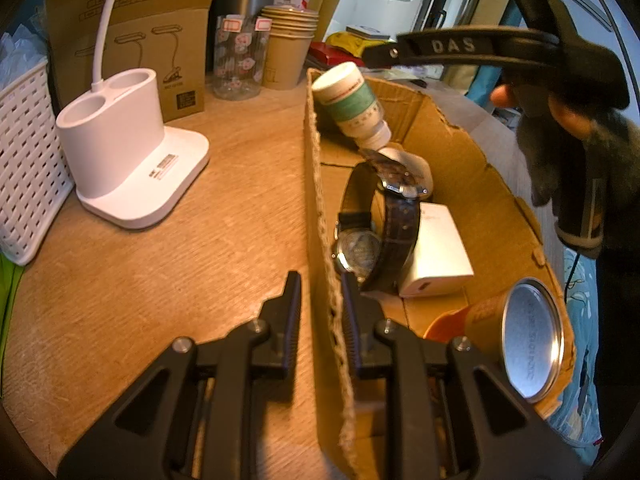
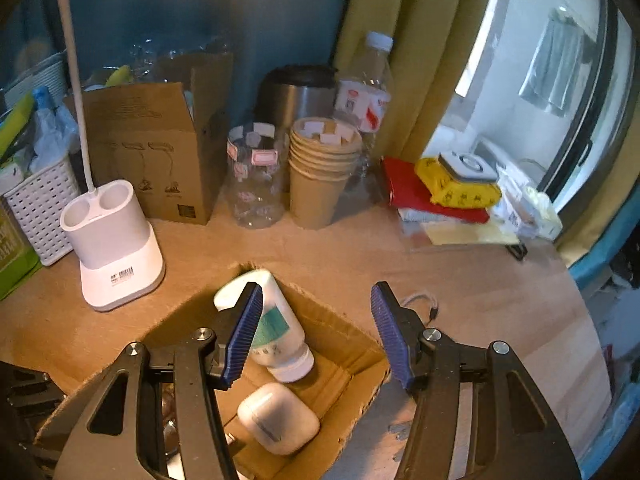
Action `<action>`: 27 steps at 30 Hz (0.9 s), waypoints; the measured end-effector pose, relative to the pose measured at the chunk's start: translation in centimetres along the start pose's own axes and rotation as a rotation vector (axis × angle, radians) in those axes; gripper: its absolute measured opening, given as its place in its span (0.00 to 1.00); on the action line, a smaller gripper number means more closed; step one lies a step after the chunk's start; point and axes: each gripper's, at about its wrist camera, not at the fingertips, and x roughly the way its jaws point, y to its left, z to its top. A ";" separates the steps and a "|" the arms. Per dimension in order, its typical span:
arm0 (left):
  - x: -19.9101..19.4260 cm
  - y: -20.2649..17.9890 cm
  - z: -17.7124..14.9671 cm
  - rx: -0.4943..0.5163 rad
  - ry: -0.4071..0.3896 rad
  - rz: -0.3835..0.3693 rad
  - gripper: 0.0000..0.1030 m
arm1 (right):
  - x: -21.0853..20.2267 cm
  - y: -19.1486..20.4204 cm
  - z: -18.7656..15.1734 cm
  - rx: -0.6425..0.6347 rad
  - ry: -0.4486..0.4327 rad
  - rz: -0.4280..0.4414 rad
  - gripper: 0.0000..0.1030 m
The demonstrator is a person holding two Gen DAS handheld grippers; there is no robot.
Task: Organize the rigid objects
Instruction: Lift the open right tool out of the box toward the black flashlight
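Wooden desk point(image 1: 160, 280): left tool point(image 1: 320, 300) pinches box wall point(image 1: 316, 200); right tool point(image 2: 316, 332) gapes empty, watches point(image 1: 372, 232) half-hidden.

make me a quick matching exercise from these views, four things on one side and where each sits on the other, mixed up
Things:
1. white bottle with green label
2. wristwatch
3. stack of paper cups
4. white lamp base

Places:
A. on the wooden table, left of the cardboard box
B. leaning in the box's far corner
C. at the back of the table, beside the clear jar
D. in the box, beside a flat white charger-like block

Pairs: 1-B, 2-D, 3-C, 4-A
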 end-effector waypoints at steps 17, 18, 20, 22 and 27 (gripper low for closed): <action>0.0 -0.2 -0.1 0.003 -0.001 0.003 0.21 | 2.9 2.1 0.2 -0.076 0.067 -0.042 0.65; 0.1 -0.2 -0.1 0.004 -0.001 0.004 0.21 | 2.6 1.5 0.3 -0.057 0.063 -0.052 0.65; 0.0 -0.2 -0.1 0.003 -0.002 0.004 0.21 | 1.8 0.5 0.4 -0.024 0.047 -0.041 0.65; 0.0 -0.2 -0.1 0.004 -0.002 0.006 0.21 | 1.0 -0.3 0.4 -0.001 0.032 -0.034 0.65; 0.0 -0.2 -0.2 0.004 -0.003 0.009 0.21 | -2.0 -2.4 -0.2 0.055 -0.019 -0.053 0.65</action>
